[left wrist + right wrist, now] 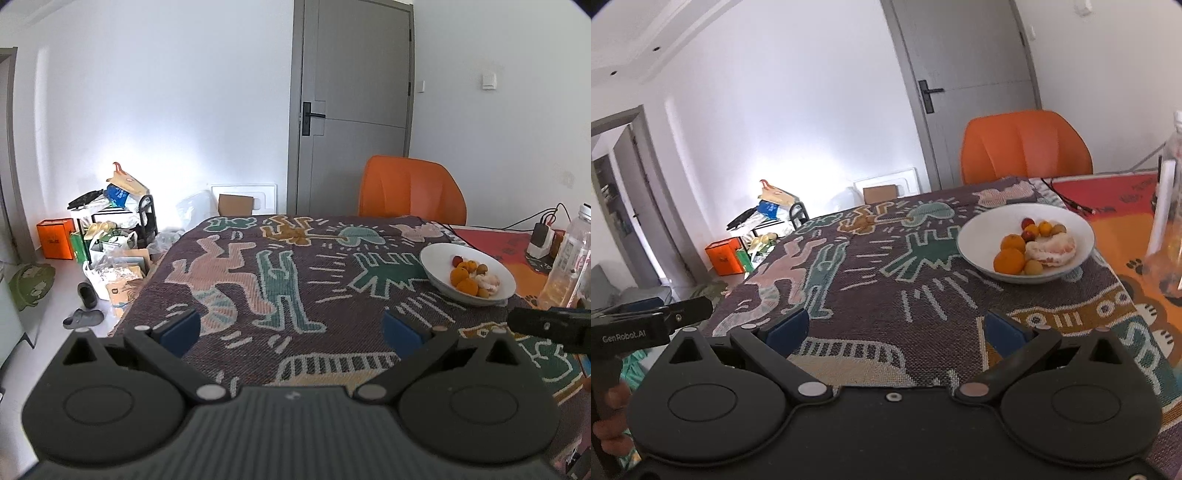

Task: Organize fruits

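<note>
Wide apart and holding nothing, the left gripper [291, 326] hovers over the patterned cloth [258, 288]; the fruit bowl [436, 258] sits far right. From the right wrist, the right gripper [895, 332] is likewise spread wide and holding nothing, with the bowl [975, 236] ahead, right of centre.

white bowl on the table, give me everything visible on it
The white bowl is wide, shallow, glossy, likely ceramic or melamine. It sits upright on the patterned woven cloth, near where that meets the orange mat, in front of the orange chair. Inside: three oranges, a peeled pale citrus piece, a few small red and yellowish fruits. Neither claw touches it; both are open, well short of it. A clear bottle stands to its right.
</note>
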Tool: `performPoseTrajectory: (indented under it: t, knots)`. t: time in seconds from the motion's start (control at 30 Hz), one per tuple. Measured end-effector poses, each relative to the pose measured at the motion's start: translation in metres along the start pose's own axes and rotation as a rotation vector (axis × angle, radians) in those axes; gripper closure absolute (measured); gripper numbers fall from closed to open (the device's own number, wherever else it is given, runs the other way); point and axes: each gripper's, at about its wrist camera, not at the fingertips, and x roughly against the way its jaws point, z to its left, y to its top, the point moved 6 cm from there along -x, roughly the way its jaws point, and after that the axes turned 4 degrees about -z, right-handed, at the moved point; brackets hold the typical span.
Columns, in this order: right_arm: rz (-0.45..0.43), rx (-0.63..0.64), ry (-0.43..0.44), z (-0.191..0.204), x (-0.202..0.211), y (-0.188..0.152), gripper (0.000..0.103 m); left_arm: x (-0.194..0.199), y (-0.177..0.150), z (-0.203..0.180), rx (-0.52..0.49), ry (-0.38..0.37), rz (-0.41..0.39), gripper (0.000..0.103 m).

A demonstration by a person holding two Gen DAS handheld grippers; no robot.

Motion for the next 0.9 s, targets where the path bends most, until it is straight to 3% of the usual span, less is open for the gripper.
performPoseTrajectory:
  t: [0.9]
  knots:
    - [0.001, 0.017, -0.002, 0.001, 0.001, -0.010, 0.000, 0.002, -0.009, 0.004, -0.012, -0.006, 0.008, 0.000]
